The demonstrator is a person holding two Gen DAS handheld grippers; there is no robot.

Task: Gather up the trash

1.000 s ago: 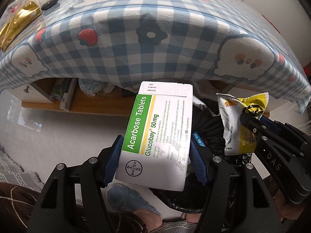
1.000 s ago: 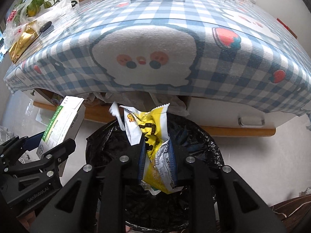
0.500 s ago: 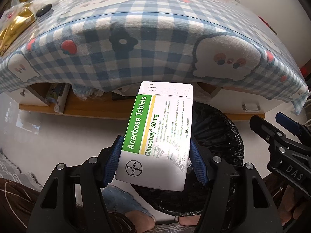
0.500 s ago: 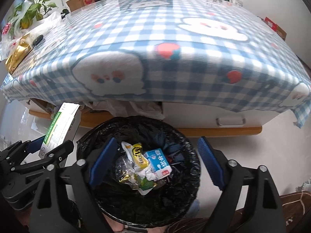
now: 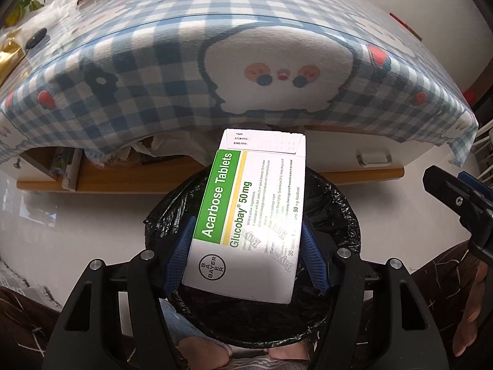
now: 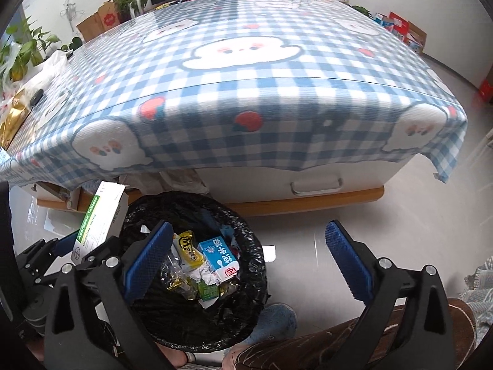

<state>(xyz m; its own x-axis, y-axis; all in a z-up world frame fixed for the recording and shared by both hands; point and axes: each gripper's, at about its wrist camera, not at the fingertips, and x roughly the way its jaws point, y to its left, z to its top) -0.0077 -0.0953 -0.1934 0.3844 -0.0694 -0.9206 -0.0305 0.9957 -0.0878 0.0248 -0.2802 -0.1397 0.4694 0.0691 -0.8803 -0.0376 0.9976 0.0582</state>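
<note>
My left gripper (image 5: 246, 256) is shut on a white and green medicine box (image 5: 252, 212), held over the round bin lined with a black bag (image 5: 342, 215). The box (image 6: 97, 220) shows at the bin's left rim (image 6: 255, 246) in the right wrist view. My right gripper (image 6: 246, 259) has its jaws opening wide with nothing between them, right of the bin's middle. Inside the bin lie a yellow snack wrapper (image 6: 188, 245), a blue and white milk carton (image 6: 220, 257) and other crumpled trash. The right gripper's fingers (image 5: 456, 197) show at the right edge of the left wrist view.
A low table under a blue checked cloth (image 6: 262, 86) stands just behind the bin, with a drawer handle (image 6: 315, 185) below. A gold packet (image 6: 12, 120) and plants (image 6: 21, 52) are at the table's far left. The person's slippered foot (image 6: 274, 320) and knee are beside the bin.
My right gripper opened and dropped the yellow snack wrapper into the bin, then drew away to the right. My left gripper carried the medicine box rightward over the bin.
</note>
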